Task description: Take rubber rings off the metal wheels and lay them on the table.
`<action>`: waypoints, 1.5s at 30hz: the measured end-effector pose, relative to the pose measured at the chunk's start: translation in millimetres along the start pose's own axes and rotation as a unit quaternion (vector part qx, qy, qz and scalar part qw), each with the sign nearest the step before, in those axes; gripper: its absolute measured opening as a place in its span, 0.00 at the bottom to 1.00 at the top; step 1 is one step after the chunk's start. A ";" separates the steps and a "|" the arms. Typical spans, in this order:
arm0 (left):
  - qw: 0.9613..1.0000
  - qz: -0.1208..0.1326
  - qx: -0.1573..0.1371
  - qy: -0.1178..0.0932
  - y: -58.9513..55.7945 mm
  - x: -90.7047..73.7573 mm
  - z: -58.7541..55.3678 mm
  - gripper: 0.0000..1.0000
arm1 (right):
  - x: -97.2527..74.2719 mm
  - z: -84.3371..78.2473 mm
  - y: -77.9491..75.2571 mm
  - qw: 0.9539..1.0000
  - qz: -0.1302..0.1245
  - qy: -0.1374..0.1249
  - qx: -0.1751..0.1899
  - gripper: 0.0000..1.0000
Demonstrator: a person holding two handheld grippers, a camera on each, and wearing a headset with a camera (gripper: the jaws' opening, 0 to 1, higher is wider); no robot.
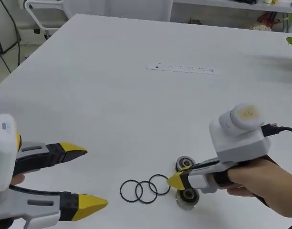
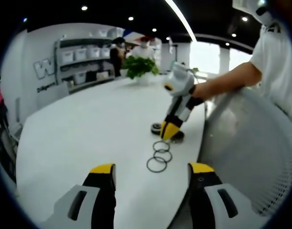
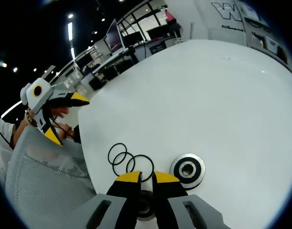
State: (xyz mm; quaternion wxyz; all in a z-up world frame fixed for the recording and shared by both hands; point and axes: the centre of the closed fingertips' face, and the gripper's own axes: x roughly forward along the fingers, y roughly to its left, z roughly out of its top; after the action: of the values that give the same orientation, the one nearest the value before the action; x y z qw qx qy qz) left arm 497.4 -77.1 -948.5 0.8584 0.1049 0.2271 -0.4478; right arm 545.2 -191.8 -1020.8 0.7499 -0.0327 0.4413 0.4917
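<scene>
Three black rubber rings [image 1: 145, 190] lie flat in an overlapping chain on the white table [image 1: 136, 90], close to the edge where the person sits. Just beside them stand two metal wheels: the far wheel [image 1: 184, 163], which is dark around its rim in the right gripper view, and the near wheel [image 1: 188, 196], which sits closer to the table's edge.

The right gripper [image 1: 176, 181] reaches in from the right, held in a hand [image 1: 260, 181]. Its yellow tips hang between the two wheels and point at the end ring of the chain. In its own view the jaws are drawn almost together, with only a thin slit between them. They sit over the near wheel, and whether they pinch anything cannot be told.

The left gripper [image 1: 91, 177] hovers well apart on the other side of the rings, pointing toward them. Its jaws are spread wide and hold nothing, with bare tabletop between its tips and the chain.

In the left gripper view the table's rounded edge runs just past the rings and wheels, and a mesh chair back [image 2: 241, 143] stands right behind it. In the other direction the tabletop stretches wide and open to a narrow inset strip [image 1: 184, 68]. Beyond that is the far edge, where a green plant [image 2: 139, 67] stands.
</scene>
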 end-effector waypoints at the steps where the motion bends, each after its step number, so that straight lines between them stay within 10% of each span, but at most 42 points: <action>1: 1.000 -0.001 0.001 0.002 -0.1 0.5 -0.5 0.62 | -2.1 1.6 -1.3 1.000 -0.004 -0.003 -0.004 0.06; 27: 1.000 -0.006 0.021 0.018 6.8 2.6 15.8 0.61 | -66.1 49.4 -20.7 0.990 -0.012 -0.135 -0.046 0.15; 37: 0.996 -0.010 0.088 -0.014 9.9 8.6 77.9 0.59 | -72.3 34.4 -48.9 0.991 -0.042 -0.125 -0.037 0.19; 45: 0.988 -0.023 0.149 -0.019 12.4 45.2 116.8 0.55 | -66.5 11.4 -63.6 0.994 -0.049 -0.093 -0.021 0.19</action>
State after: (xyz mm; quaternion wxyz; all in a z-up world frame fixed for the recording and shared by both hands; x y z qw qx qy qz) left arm 564.5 -147.3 -868.4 0.8268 0.2177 0.1436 -0.4984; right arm 592.7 -266.2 -992.1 0.8101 -0.0237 0.3573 0.4643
